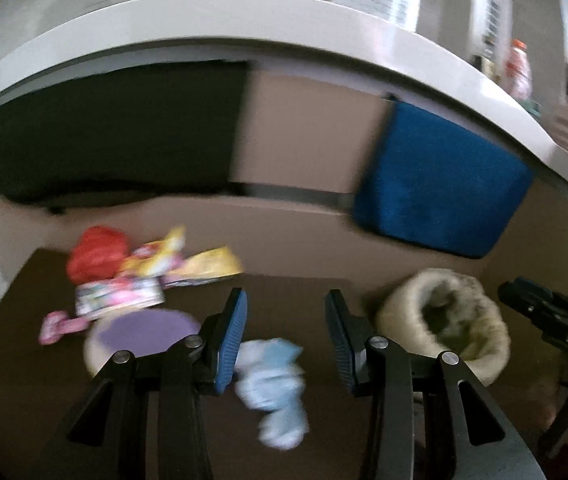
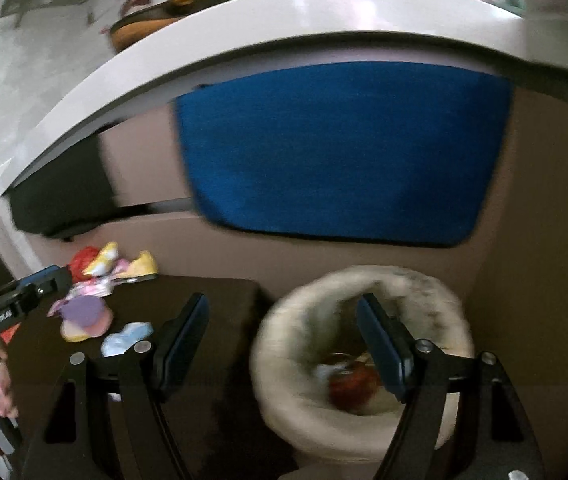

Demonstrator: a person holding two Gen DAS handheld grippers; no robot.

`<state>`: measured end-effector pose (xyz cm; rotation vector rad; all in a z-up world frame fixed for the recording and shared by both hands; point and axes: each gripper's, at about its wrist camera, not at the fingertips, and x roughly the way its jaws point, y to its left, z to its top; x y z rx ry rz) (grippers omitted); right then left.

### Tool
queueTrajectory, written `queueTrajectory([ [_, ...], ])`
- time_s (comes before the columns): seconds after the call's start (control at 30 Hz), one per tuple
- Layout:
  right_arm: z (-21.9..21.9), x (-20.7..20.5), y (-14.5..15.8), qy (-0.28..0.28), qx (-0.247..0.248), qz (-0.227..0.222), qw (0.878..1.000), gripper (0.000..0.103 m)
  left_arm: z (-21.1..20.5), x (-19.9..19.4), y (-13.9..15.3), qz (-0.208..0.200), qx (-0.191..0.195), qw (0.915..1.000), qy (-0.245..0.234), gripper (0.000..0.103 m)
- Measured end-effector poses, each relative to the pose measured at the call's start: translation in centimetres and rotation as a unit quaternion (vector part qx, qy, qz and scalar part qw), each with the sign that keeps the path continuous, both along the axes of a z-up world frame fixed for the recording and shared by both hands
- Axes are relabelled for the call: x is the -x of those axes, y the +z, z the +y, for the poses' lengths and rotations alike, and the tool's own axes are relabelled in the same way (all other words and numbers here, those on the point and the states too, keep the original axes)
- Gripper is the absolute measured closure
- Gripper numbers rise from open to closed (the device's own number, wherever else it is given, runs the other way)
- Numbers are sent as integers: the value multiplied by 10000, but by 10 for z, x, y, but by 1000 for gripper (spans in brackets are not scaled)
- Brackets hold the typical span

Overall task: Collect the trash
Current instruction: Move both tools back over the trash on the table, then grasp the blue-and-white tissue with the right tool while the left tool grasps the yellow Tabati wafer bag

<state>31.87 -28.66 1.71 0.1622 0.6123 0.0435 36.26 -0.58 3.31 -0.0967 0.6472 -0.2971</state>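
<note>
Your left gripper [image 1: 286,316] is released and empty, with the crumpled pale blue wrapper [image 1: 273,390] lying on the dark table [image 1: 292,288] just below its fingers. Your right gripper [image 2: 284,328] gapes wide, empty, over the cream fabric basket [image 2: 284,400], which holds red trash [image 2: 350,390].

Wrappers [image 1: 151,276] on dark table [image 1: 292,304]

Left gripper [image 1: 286,344]: jaws apart, nothing clamped, above a crumpled pale blue wrapper [image 1: 273,392] on a dark tabletop [image 1: 292,292]. Left side: red bag [image 1: 95,252], yellow and pink packets [image 1: 171,264], purple lid [image 1: 143,330]. Right side: cream fabric basket [image 1: 444,320], the other gripper [image 1: 552,320] beside it; blue cushion [image 1: 440,184] behind.
</note>
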Motion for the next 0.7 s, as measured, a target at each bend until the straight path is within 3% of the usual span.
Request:
queueTrajectory([
  [0.13,54,-17,-12,461,-95,132,9988,31,70,2,-9,14,-103,9982,592,61],
  [0.4,162,-49,-64,1216,-54,777,9895,37,183,13,-20,48,183,9900,1395,61],
  [0.57,203,-69,-97,1331,340,1138,9840,40,219,15,-37,254,487,9914,1186,61],
  [0.7,208,-81,-116,1300,489,1445,9797,40,215,10,-46,339,610,9935,899,61],
])
